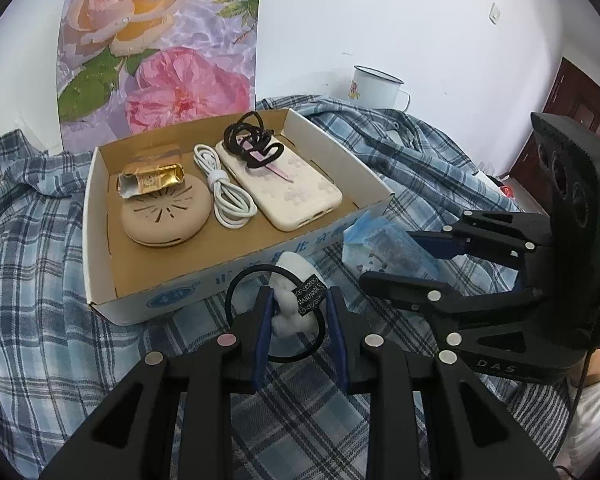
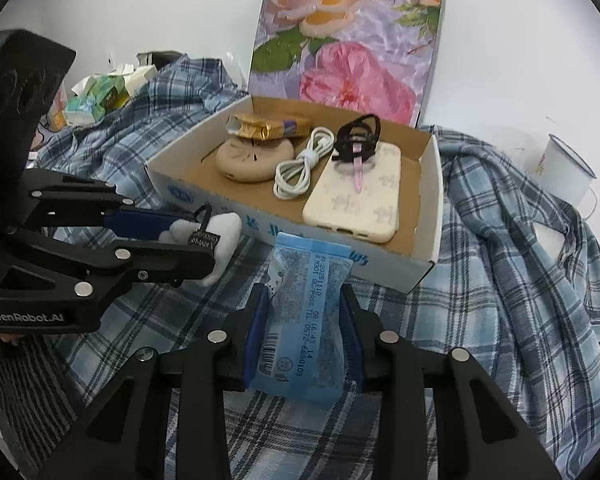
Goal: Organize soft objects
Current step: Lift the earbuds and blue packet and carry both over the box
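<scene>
My left gripper [image 1: 300,294] is shut on a white fluffy hair tie [image 1: 290,312] with a black elastic loop and a small black tag, just in front of the cardboard box [image 1: 97,216]. In the right wrist view the same hair tie [image 2: 224,232] hangs from the left gripper [image 2: 204,240] by the box's front wall [image 2: 436,216]. My right gripper [image 2: 303,294] is shut on a blue plastic packet [image 2: 300,320] with printed text, its pads pressing both long edges. The left wrist view shows that packet [image 1: 384,252] in the right gripper [image 1: 388,258] near the box's right corner.
The box holds a tan round case [image 1: 166,216], a gold wrapper [image 1: 150,184], a coiled white cable [image 1: 228,196], a phone in a cream case [image 1: 288,188] and black hair ties [image 1: 250,140]. Plaid cloth [image 1: 40,280] covers the surface. An enamel mug [image 1: 374,86], a floral board [image 1: 160,48] and tissue packs [image 2: 100,96] stand behind.
</scene>
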Motion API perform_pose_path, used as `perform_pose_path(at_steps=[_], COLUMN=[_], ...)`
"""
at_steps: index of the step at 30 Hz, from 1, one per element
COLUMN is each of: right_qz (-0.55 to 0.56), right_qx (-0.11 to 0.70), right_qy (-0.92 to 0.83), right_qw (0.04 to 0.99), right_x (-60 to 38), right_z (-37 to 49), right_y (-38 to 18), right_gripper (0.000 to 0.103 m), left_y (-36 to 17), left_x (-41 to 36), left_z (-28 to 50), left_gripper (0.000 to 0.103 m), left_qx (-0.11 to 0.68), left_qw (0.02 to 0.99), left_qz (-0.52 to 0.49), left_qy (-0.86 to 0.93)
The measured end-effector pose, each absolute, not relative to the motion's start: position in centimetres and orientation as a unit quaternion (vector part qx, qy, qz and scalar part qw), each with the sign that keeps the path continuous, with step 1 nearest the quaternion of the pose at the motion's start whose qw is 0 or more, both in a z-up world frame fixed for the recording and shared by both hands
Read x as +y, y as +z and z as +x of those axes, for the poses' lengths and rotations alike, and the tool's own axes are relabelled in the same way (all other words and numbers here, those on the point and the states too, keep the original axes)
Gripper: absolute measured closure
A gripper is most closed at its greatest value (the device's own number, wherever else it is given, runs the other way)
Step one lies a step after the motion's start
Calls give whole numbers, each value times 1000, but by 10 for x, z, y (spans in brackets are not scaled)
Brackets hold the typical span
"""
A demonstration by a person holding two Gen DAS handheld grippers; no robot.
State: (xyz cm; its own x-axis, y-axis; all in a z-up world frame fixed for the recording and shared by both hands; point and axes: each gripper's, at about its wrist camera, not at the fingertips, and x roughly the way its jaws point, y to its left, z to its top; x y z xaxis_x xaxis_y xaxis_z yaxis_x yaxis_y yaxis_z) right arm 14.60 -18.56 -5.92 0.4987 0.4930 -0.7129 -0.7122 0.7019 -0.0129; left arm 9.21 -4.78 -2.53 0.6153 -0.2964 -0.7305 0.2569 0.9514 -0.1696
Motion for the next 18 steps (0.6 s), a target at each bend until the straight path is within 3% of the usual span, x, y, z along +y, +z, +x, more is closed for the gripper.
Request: perform_pose_path(at_steps=[9,18], right_qz=[-155,-135], right_qx=[318,215], right_qy=[358,347], right_qw=[864,903], right_x=[-184,-194], right_z=[139,123], right_y=[-43,-10], right_gripper=[69,68], left_y=[-15,10], left_x=[-46,-35], left_z=[87,80], left_gripper=[75,75], left_qx=[384,337], left_qw=[913,935], left_qz=[-15,-9], left_qy=[-139,-110])
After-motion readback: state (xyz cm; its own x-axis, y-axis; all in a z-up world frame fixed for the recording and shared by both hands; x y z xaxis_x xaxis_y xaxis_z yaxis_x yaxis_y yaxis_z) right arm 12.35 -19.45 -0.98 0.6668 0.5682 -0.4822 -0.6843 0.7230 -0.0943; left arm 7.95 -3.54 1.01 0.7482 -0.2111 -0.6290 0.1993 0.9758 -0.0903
